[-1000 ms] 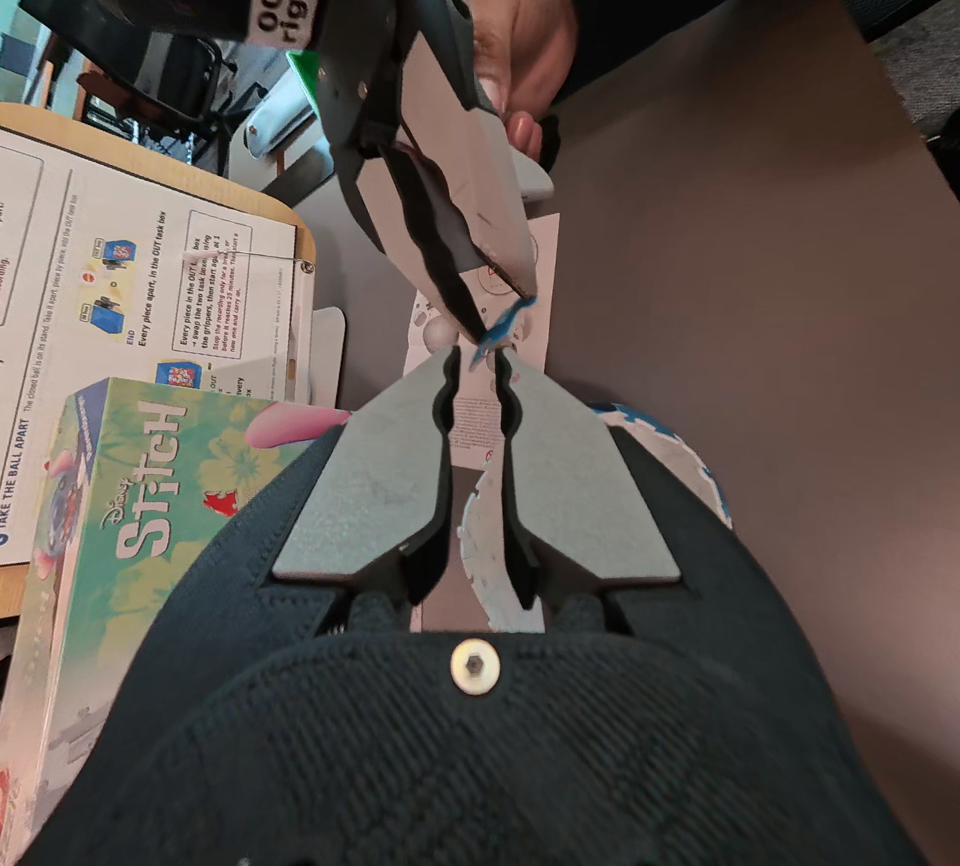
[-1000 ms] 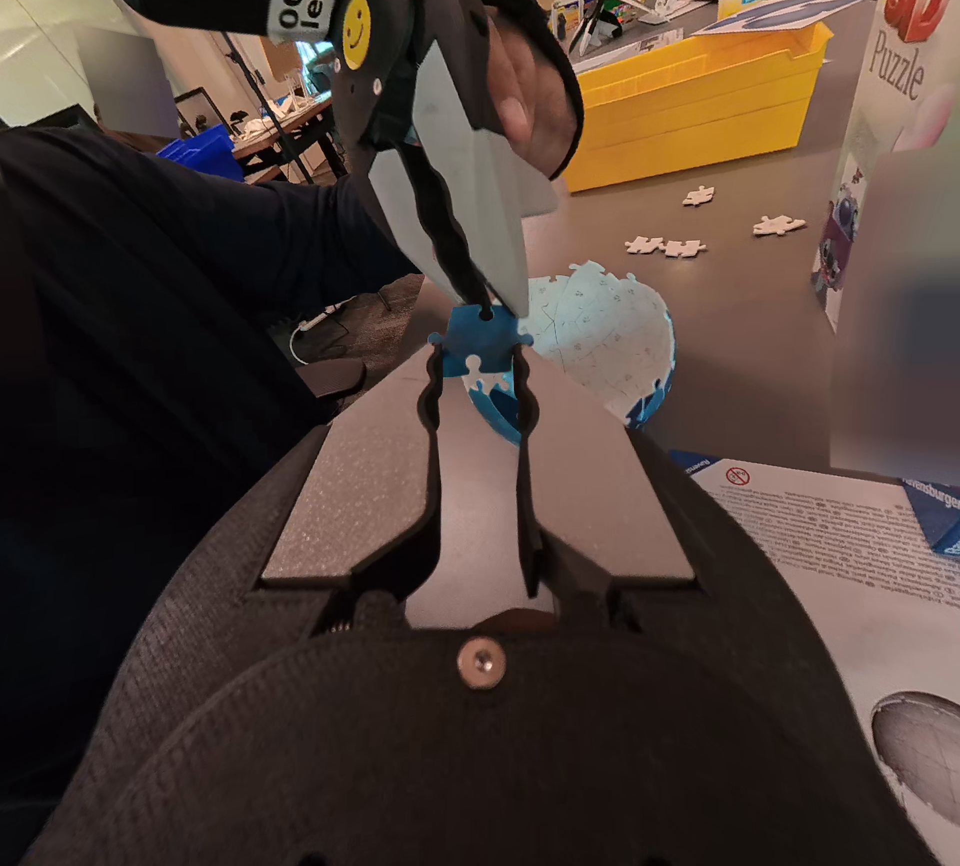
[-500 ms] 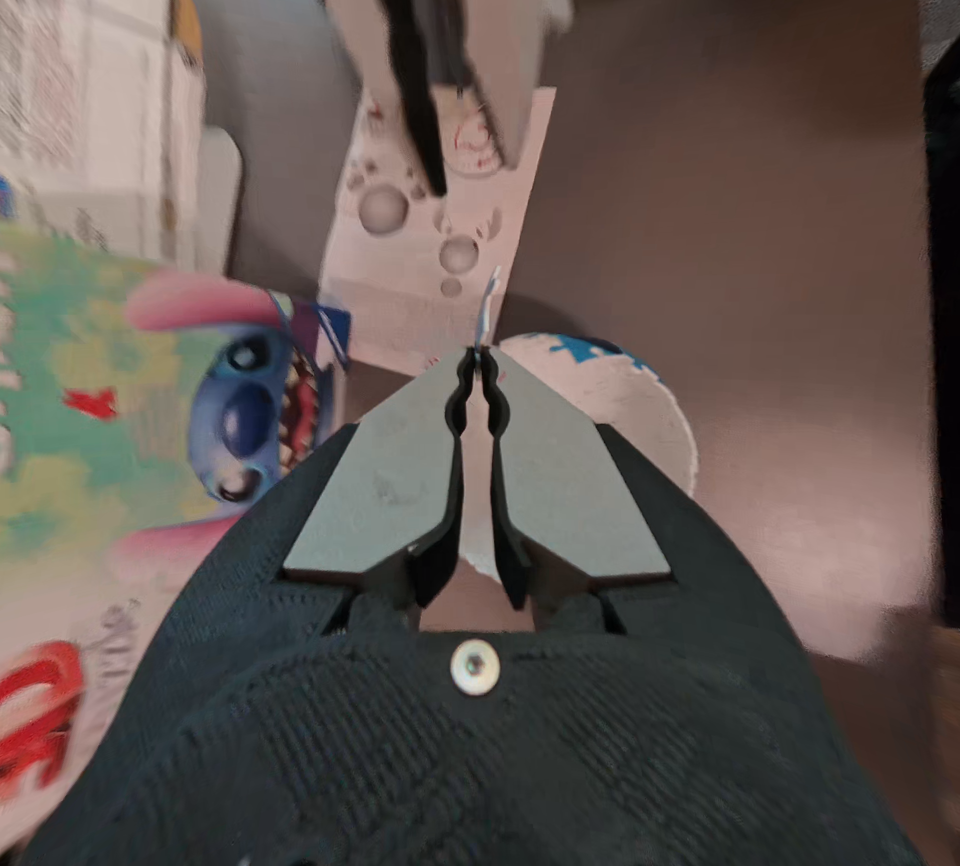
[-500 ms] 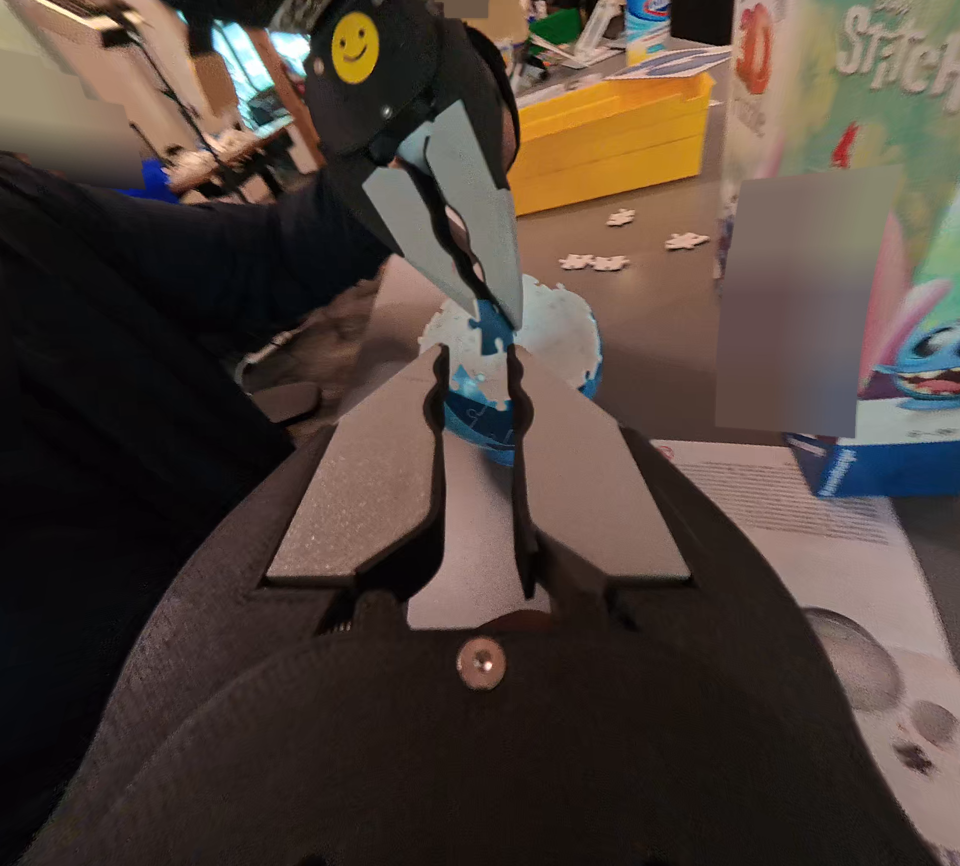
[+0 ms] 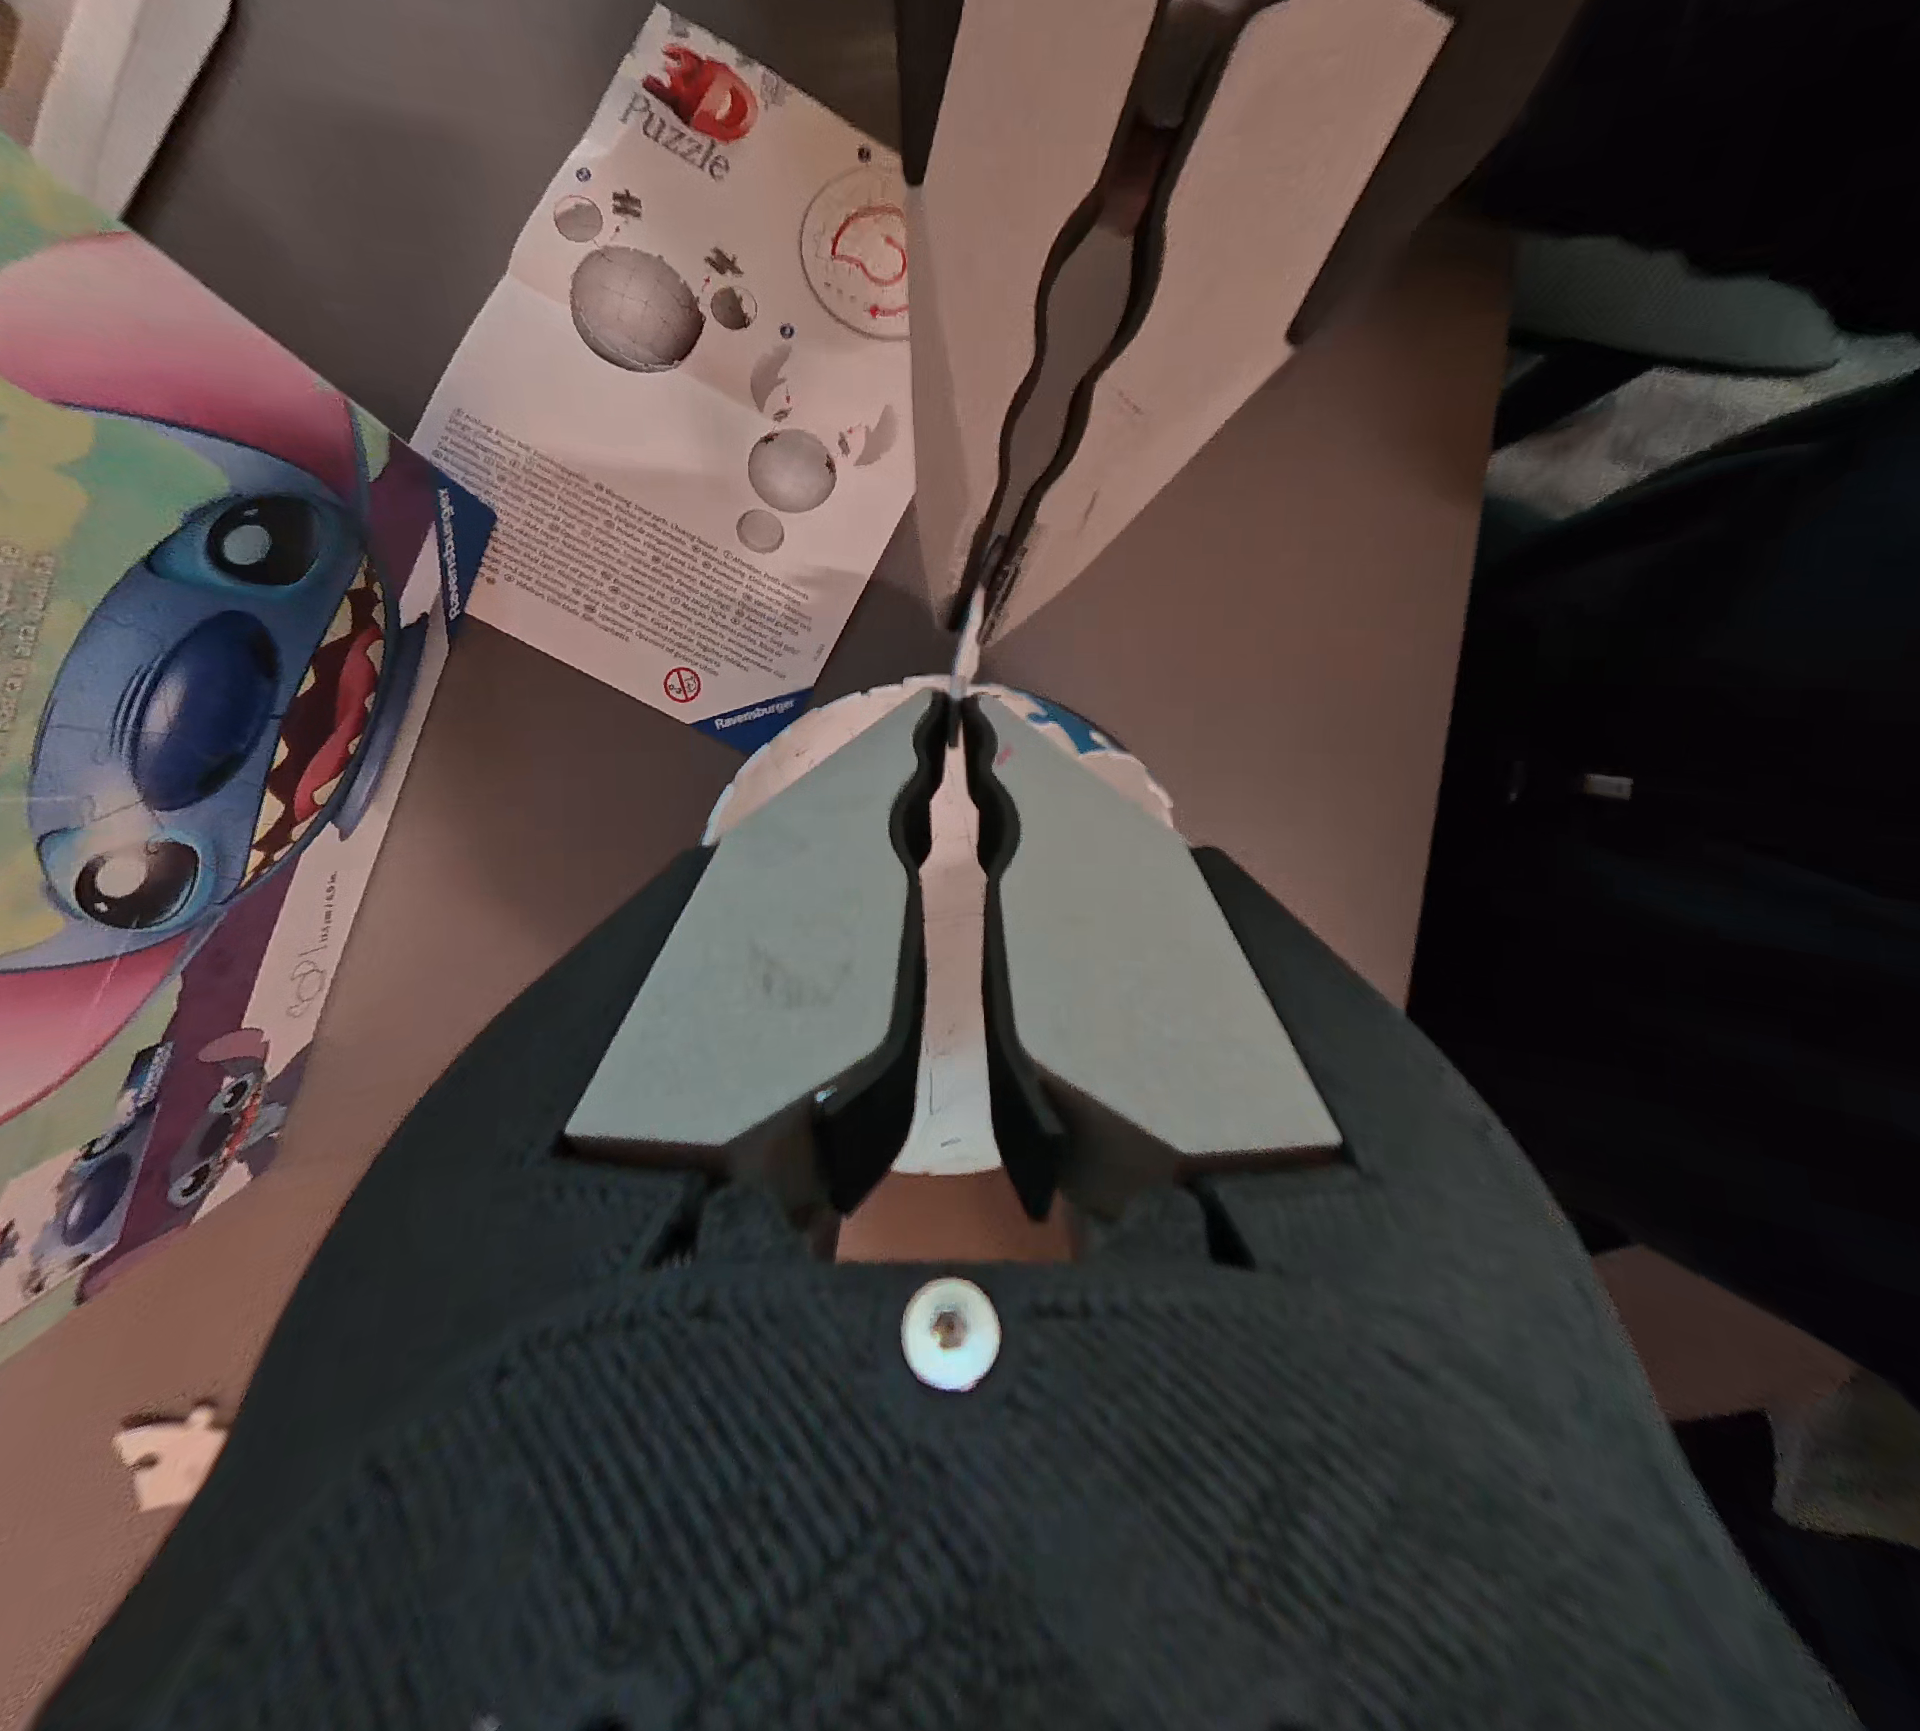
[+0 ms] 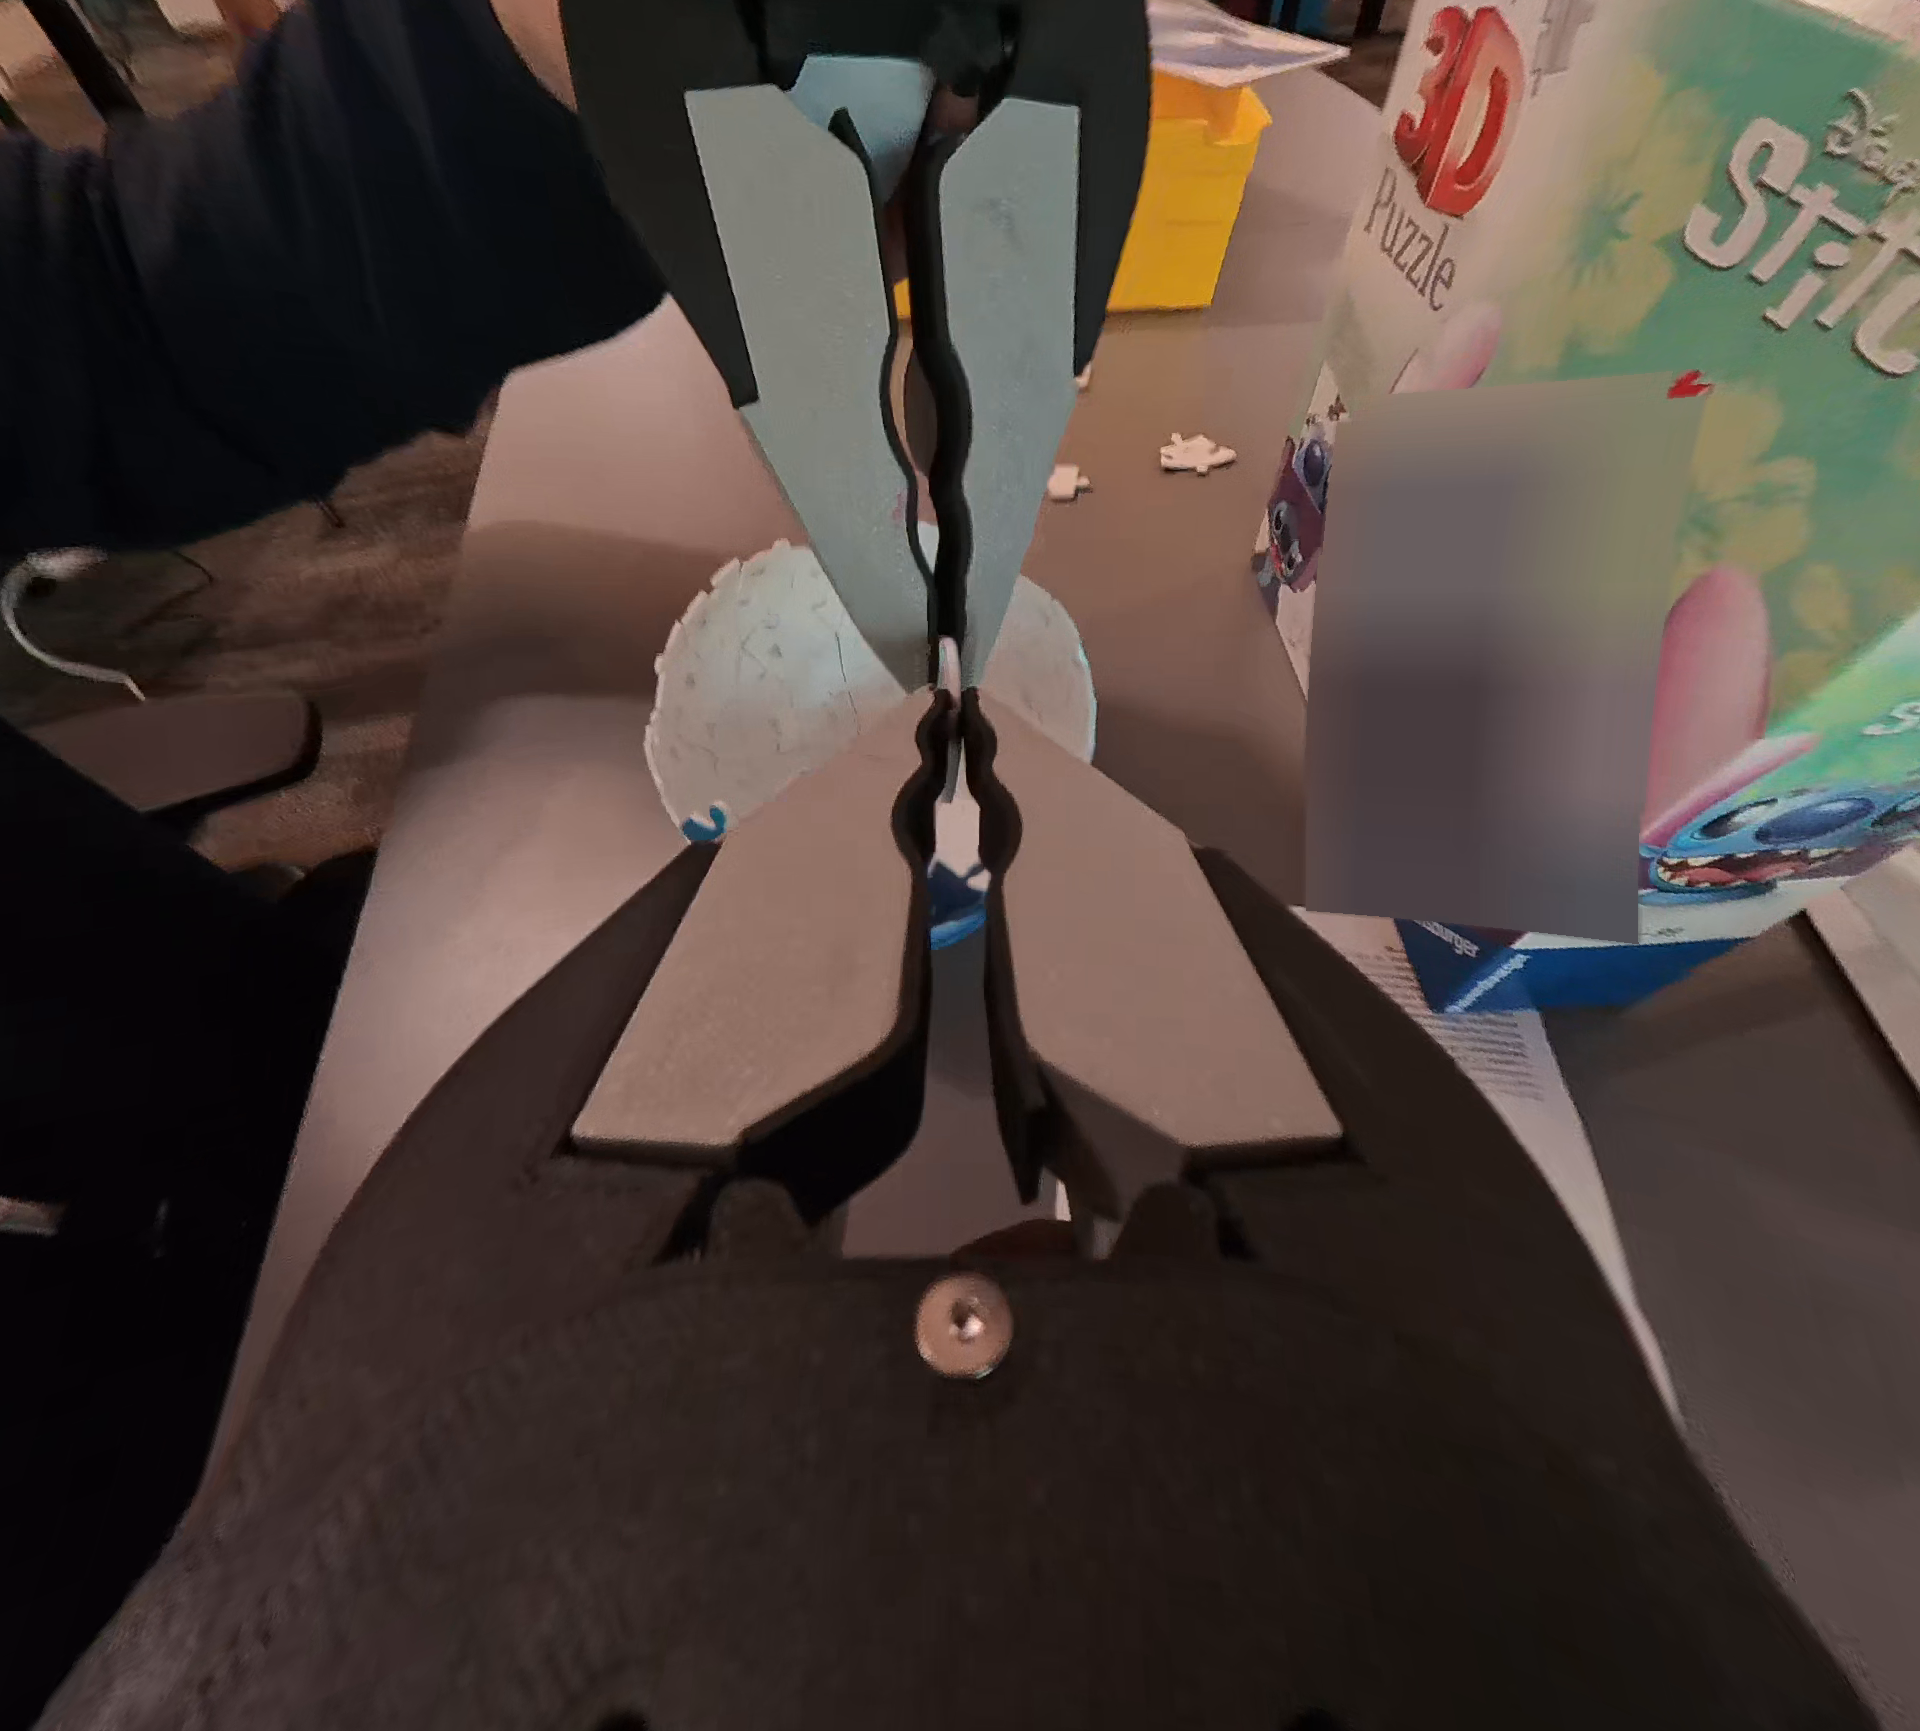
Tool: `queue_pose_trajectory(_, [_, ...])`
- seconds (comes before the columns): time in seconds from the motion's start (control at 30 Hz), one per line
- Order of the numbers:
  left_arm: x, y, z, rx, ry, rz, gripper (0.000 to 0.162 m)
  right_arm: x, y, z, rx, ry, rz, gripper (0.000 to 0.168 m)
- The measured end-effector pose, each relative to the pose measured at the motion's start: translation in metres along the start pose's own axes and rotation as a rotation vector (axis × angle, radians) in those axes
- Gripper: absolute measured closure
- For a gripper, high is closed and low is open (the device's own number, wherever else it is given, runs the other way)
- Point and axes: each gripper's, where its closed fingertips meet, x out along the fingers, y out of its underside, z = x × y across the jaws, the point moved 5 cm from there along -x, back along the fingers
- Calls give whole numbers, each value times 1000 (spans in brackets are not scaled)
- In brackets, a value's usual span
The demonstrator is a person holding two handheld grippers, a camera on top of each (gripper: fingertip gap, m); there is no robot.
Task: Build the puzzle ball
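Observation:
A thin puzzle piece (image 5: 966,655), seen edge-on, spans the gap between my two grippers. My left gripper (image 5: 951,713) is shut on its near end. My right gripper (image 5: 982,609) comes in from the top and is shut on its far end. In the right wrist view my right gripper (image 6: 951,707) pinches the same white-edged piece (image 6: 948,675), and the left gripper (image 6: 951,658) meets it tip to tip from above. Right under the tips, the half-built puzzle ball (image 6: 758,684), an open white shell with blue edges, sits on the table. It also shows in the left wrist view (image 5: 1091,741).
The puzzle box (image 5: 187,642) stands to the left, also in the right wrist view (image 6: 1662,227). A folded instruction sheet (image 5: 665,393) lies beside the ball. Loose pieces (image 6: 1195,453) lie farther back near a yellow bin (image 6: 1184,206). A dark sleeve (image 6: 312,227) is at left.
The left gripper held the piece while the right gripper was open and apart. Both have swung over the ball, and the right gripper has shut on the piece's other end.

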Motion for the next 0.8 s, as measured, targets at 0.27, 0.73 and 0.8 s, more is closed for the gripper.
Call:
queue_pose_trajectory(0.27, [-17,7,6,-69,-3,-189,155,-9,0,-10,193,-95,-170,168])
queue_pose_trajectory(0.73, [-20,11,-1,-12,-15,-236,162,9,-19,0,44,-48,-33,168])
queue_pose_trajectory(0.8, [-21,12,0,-19,-13,-252,162,11,-22,-1,52,-56,-38,168])
